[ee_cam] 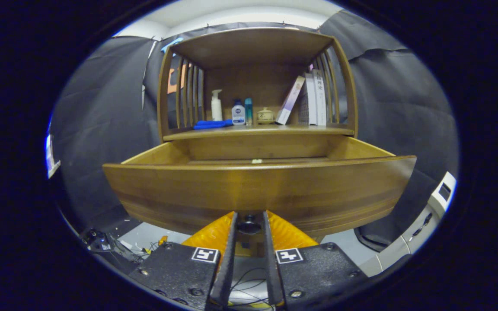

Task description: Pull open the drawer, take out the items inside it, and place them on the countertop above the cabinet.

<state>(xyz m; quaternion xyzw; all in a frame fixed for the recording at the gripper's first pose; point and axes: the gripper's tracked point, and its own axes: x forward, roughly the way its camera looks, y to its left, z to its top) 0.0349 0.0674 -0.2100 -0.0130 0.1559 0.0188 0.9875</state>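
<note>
Gripper view puts my hand-held gripper [249, 224] low against the front of the drawer [257, 190], its two fingers closed on the small dark knob [249, 225] at the bottom middle of the front panel, one on each side. The drawer stands pulled well out of the wooden cabinet [255, 86], its side walls running back under the worktop [257, 131].

I judge the drawer stiff and fairly heavy, solid wood that slides straight and does not flex, so the knob is the right hold; it is small and smooth, and I expect it could slip if I pull at an angle.

Looking over the front edge, I can make out one small pale item [256, 161] on the drawer floor near the back. It looks light and flat; I cannot tell what it is. I would take it from above by its narrow sides. On the worktop, bottles [238, 112], a blue cloth [212, 124] and books [314, 97] leave free room along the front.
</note>
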